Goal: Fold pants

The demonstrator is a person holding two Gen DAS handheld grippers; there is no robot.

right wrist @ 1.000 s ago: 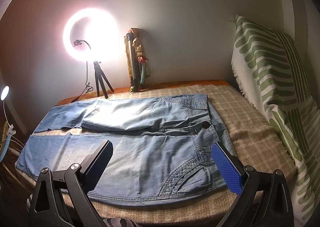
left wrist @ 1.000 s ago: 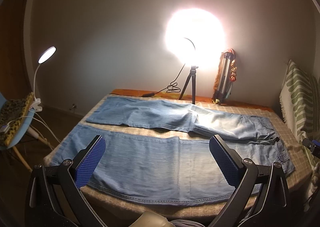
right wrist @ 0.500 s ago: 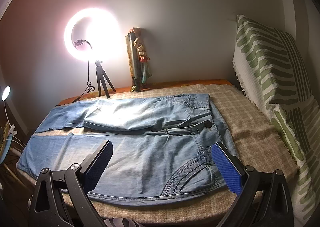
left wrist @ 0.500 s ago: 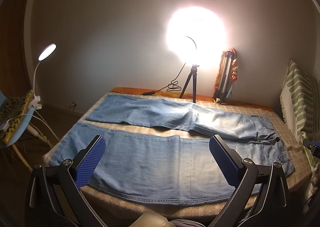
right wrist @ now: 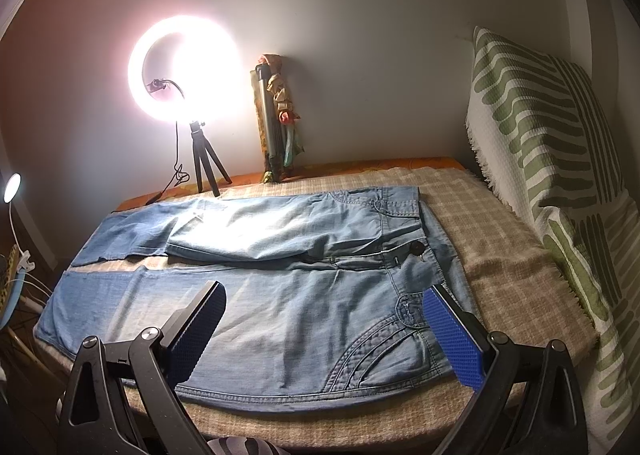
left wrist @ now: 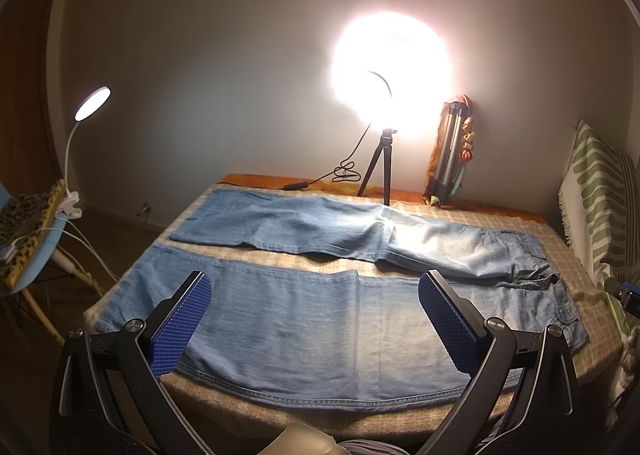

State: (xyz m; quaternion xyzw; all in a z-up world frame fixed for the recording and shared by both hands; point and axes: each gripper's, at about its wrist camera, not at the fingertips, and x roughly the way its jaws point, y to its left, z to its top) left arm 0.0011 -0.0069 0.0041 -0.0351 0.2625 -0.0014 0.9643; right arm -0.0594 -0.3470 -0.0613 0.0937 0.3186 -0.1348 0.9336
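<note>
- While both tools hover above the near edge of the bed (right wrist: pixel 508 255), the jeans (left wrist: pixel 320 319) lie spread flat beneath them, touched by neither.
- Left gripper (left wrist: pixel 316 319): jaws wide, empty, over the near leg.
- Right gripper (right wrist: pixel 324 329): jaws wide, empty, over the hip pocket.
- Waistband points to the bed's right edge by the pillow (right wrist: pixel 560 159); the far leg runs along the far edge by the ring light (right wrist: pixel 184 71).

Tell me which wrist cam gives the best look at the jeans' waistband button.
Right wrist: the dark button sits in clear view at the waistband, near the right gripper. In the left wrist view that waistband end lies far off at the right edge, and the button is too small to identify.
</note>
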